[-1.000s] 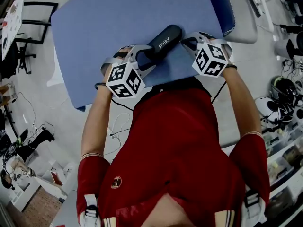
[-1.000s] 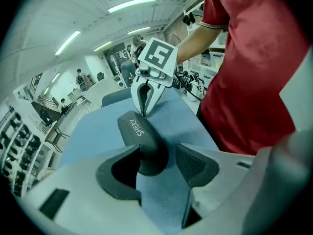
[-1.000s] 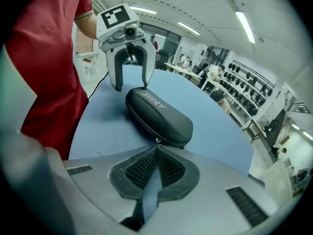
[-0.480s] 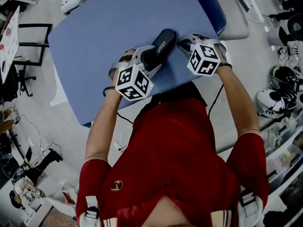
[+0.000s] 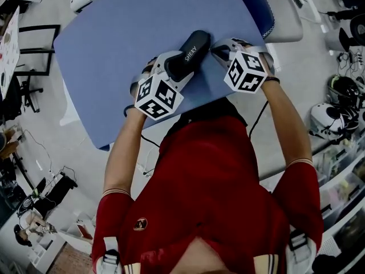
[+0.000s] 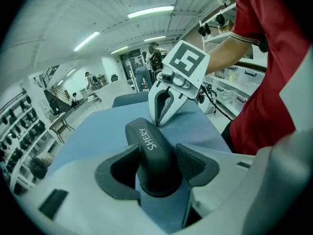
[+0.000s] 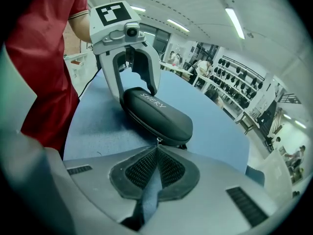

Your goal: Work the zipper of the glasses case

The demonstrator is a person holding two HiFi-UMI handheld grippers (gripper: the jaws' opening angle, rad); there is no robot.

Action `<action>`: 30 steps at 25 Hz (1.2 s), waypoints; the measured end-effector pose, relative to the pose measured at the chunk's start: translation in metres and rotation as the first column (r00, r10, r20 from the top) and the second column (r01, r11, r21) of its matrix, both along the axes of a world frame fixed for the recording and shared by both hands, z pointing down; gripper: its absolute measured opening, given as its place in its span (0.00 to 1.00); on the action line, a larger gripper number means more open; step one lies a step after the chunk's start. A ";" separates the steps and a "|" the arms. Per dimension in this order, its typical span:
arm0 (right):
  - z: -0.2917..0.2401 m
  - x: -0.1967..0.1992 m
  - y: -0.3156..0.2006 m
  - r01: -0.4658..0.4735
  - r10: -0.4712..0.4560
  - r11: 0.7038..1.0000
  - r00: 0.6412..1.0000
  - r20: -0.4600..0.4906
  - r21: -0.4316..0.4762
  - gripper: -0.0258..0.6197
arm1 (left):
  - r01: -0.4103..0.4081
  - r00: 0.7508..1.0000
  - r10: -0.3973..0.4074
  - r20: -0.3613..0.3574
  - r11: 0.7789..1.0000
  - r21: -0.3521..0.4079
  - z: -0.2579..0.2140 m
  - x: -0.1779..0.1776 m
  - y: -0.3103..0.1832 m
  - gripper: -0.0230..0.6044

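Zipper pull (image 7: 157, 141) pinched at the tips of my right gripper (image 7: 157, 150), jaws pressed together. Glasses case (image 7: 156, 114) lies lengthwise straight ahead on the counter (image 5: 114, 39); my left gripper (image 6: 156, 156) clamps its far end.

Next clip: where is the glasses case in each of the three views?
Head view: glasses case upper centre, on the blue tabletop.
Left gripper view: case lower centre, near end clamped between the jaws.
Right gripper view: case centre, zipper pull pinched at the jaw tips.
Shared landmark: white SHERY lettering on its lid, visible in all three.
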State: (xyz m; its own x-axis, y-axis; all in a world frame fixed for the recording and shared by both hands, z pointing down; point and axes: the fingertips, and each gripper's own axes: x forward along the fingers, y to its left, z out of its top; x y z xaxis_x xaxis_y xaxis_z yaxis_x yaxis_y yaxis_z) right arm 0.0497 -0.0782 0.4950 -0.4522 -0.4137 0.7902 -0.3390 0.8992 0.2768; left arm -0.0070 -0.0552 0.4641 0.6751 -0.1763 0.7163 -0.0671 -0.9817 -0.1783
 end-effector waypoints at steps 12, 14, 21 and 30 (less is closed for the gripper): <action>-0.004 -0.027 0.011 -0.028 0.029 1.000 0.996 0.085 -0.009 0.04 | 0.043 0.999 -0.042 0.008 0.998 -0.044 -0.001 -0.007 -0.008 0.40; -0.005 -0.035 0.012 -0.053 0.054 0.998 0.994 0.099 -0.013 0.04 | 0.041 0.999 -0.041 0.001 0.998 -0.053 -0.002 -0.012 -0.010 0.40; -0.004 -0.040 0.015 -0.162 0.163 0.987 0.981 0.103 -0.014 0.04 | 0.033 0.999 -0.033 -0.011 0.998 -0.058 -0.001 -0.010 -0.011 0.40; -0.002 -0.064 0.029 -0.245 0.246 0.969 0.964 0.104 -0.020 0.04 | 0.061 0.996 -0.066 -0.055 0.994 -0.090 0.000 -0.012 -0.014 0.40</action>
State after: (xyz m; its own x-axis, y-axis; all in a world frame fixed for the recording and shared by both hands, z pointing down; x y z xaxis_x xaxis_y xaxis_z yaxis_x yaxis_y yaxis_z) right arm -0.0139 -0.0496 0.4934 -0.4181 -0.5168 0.7470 -0.5763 0.7866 0.2216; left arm -0.0187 -0.0691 0.4640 0.7055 -0.1581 0.6909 -0.1378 -0.9868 -0.0851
